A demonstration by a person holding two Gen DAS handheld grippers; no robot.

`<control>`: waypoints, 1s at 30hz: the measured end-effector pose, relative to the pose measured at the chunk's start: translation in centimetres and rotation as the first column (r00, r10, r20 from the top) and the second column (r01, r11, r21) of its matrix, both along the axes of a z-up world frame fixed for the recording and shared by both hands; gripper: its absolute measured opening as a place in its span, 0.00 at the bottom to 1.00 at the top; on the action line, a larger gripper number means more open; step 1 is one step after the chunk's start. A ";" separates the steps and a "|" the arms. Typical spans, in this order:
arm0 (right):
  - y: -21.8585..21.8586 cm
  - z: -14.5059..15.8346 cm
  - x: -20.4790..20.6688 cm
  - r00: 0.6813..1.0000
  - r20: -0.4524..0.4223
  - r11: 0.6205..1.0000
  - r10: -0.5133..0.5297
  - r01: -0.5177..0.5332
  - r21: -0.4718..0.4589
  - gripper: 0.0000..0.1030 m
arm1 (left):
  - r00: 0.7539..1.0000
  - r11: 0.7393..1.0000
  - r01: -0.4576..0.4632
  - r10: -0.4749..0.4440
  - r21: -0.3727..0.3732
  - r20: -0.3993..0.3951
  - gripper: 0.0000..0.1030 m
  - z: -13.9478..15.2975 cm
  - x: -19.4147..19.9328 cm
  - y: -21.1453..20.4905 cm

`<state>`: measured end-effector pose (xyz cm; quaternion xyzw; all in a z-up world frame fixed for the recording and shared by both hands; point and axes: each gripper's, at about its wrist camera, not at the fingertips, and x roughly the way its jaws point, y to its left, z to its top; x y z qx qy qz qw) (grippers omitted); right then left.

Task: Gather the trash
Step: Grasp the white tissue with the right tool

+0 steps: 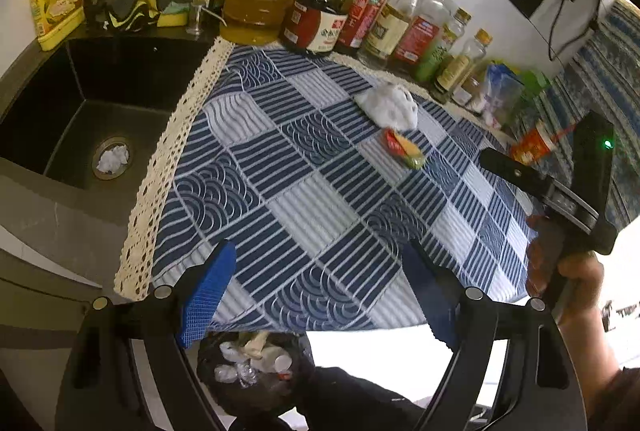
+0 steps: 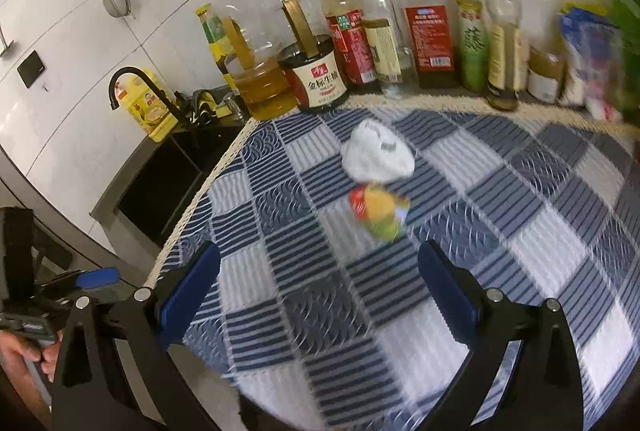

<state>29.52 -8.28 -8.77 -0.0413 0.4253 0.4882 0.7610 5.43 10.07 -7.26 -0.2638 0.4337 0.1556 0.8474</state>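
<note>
A white paper wad [image 2: 376, 153] lies on the blue checked cloth [image 2: 520, 231] over the worktop, and a red, yellow and green wrapper [image 2: 378, 211] lies just beside the wad, on its near side; motion blur leaves it unclear whether the two touch. Behind the wad a row of bottles [image 2: 360, 43] stands along the wall. Left of the wad, past the cloth's lace edge, is a dark sink [image 1: 100, 103] with a second white wad [image 1: 113, 159] in its drain. A bin [image 1: 256, 359] holding trash sits below the worktop edge nearest the cameras. The right gripper [image 2: 320, 287] hovers near the wad, fingers apart and empty. The left gripper [image 1: 320, 295] hangs farther from the wad, fingers also wide apart with nothing between them
</note>
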 end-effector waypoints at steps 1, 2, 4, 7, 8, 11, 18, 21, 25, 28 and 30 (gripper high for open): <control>0.4 -0.1 0.8 1.000 -0.002 1.000 0.010 -0.010 0.001 0.95 | 1.000 1.000 -0.015 0.015 0.003 -0.002 0.80 0.1 0.4 0.0; 0.8 -0.2 1.5 1.000 -0.002 1.000 0.020 -0.020 0.003 0.95 | 1.000 1.000 -0.031 0.031 0.004 -0.003 0.80 0.2 0.6 0.0; 1.7 -0.5 2.8 0.999 0.008 0.999 0.048 -0.048 0.003 0.95 | 0.998 0.998 -0.062 0.062 0.005 -0.007 0.80 0.1 1.4 0.0; 3.1 -1.3 4.5 0.996 0.022 0.996 0.087 -0.087 -0.009 0.95 | 0.995 0.995 -0.100 0.100 0.009 -0.015 0.80 -0.1 2.4 -0.1; 3.6 -1.7 5.4 0.995 0.016 0.996 0.094 -0.094 -0.012 0.95 | 0.994 0.994 -0.111 0.111 0.006 -0.019 0.80 -0.2 2.7 -0.1; 4.8 -2.7 7.3 0.995 0.003 0.995 0.099 -0.099 -0.026 0.92 | 0.989 0.989 -0.146 0.146 0.001 -0.035 0.80 -0.8 3.4 -0.1; 8.1 -6.0 11.1 0.989 -0.022 0.985 0.144 -0.146 -0.095 0.75 | 0.974 0.976 -0.219 0.218 -0.004 -0.061 0.80 -1.6 3.7 0.1; 8.9 -7.2 11.9 0.989 -0.021 0.982 0.148 -0.150 -0.114 0.73 | 0.967 0.969 -0.246 0.245 -0.008 -0.074 0.80 -2.0 3.7 0.3; 9.7 -8.4 12.3 0.985 -0.029 0.975 0.170 -0.173 -0.140 0.45 | 0.960 0.963 -0.268 0.266 -0.013 -0.082 0.80 -2.4 3.8 0.2; 10.0 -8.7 12.5 0.984 -0.034 0.974 0.175 -0.179 -0.137 0.33 | 0.957 0.961 -0.278 0.275 -0.013 -0.088 0.80 -2.4 4.0 0.2; 9.9 -8.4 12.5 0.984 -0.029 0.976 0.177 -0.179 -0.127 0.28 | 0.957 0.960 -0.279 0.278 -0.007 -0.089 0.80 -2.3 4.3 0.1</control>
